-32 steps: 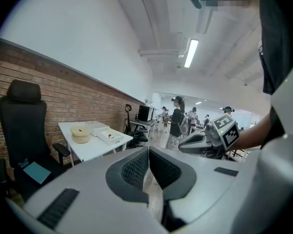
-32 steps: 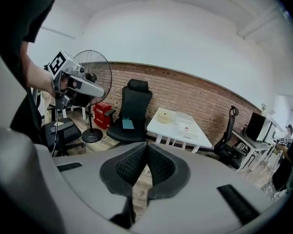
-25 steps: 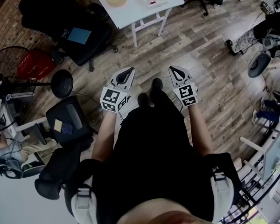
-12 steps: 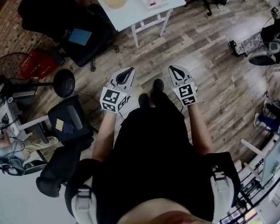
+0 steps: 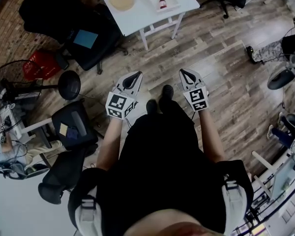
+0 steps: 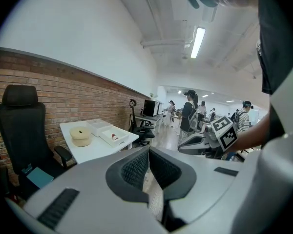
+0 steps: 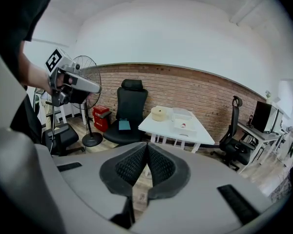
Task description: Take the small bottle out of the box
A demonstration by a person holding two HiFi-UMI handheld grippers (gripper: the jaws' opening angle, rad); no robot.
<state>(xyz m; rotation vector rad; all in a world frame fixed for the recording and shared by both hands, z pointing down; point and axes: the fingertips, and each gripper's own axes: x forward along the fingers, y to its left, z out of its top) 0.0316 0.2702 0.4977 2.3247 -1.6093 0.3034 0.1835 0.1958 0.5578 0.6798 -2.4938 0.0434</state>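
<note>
Small bottle [image 5: 162, 3] in its box [image 5: 173, 4]; grippers far off.
It sits inside the box on the white table [image 5: 137, 14]; it looks light, rigid and probably slick, so a gentle pinch across its middle seems best; left gripper [image 5: 135, 74] and right gripper [image 5: 183, 73] hang well apart from the box, jaws pressed together, holding nothing.
</note>
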